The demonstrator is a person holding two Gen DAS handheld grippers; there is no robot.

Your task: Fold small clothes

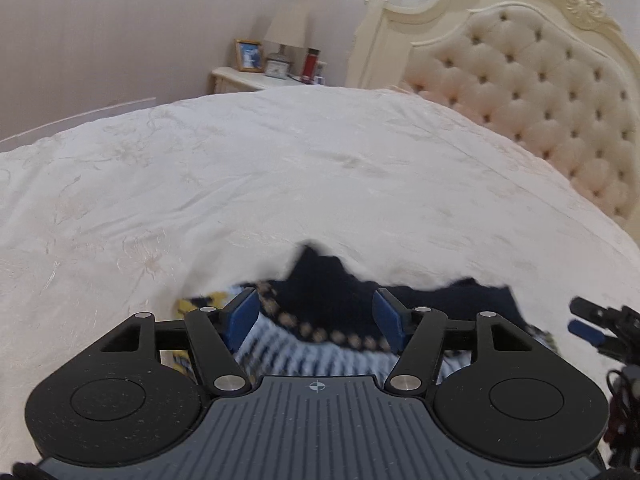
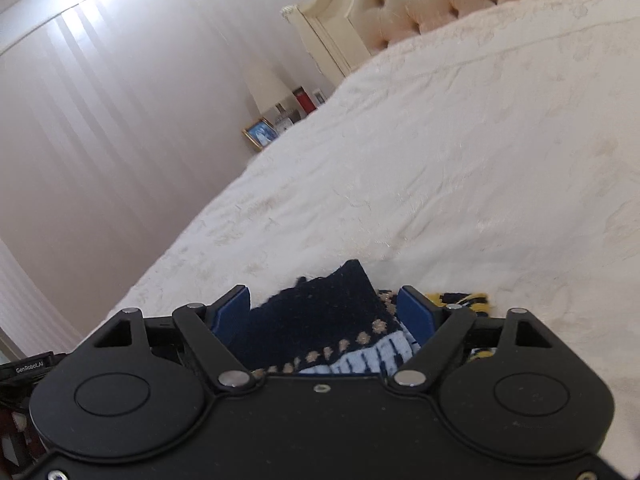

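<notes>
Two grippers are working over a small knitted garment [image 1: 332, 292] that is lying on a white bedspread [image 1: 280, 168], near the edge of the bed closest to the cameras and well apart from the tufted headboard [image 1: 540, 92].

In the left wrist view, the left gripper [image 1: 316, 318] is hovering with its jaws standing wide, the blue pads [image 1: 244, 316] apart on either side of the garment's dark navy part. A row of tan dots and a white-and-navy striped band are showing between the pads, and a yellow patterned patch is peeking out beside the left pad. Whether the pads are touching the cloth cannot be told, since the fabric is blurred there. The other gripper is showing at the far right of that view, beside the garment's navy edge.

In the right wrist view, the right gripper [image 2: 326, 312] is also standing with jaws wide, and the navy fabric is bunching up between its pads [image 2: 416, 314], rising to a peak above them. The yellow patch is lying just beyond the right-hand pad.

Beyond the bed, beside the headboard, a nightstand [image 1: 244, 78] is carrying a lamp [image 1: 286, 30], a framed photo [image 1: 249, 55] and a red bottle [image 1: 310, 64].
</notes>
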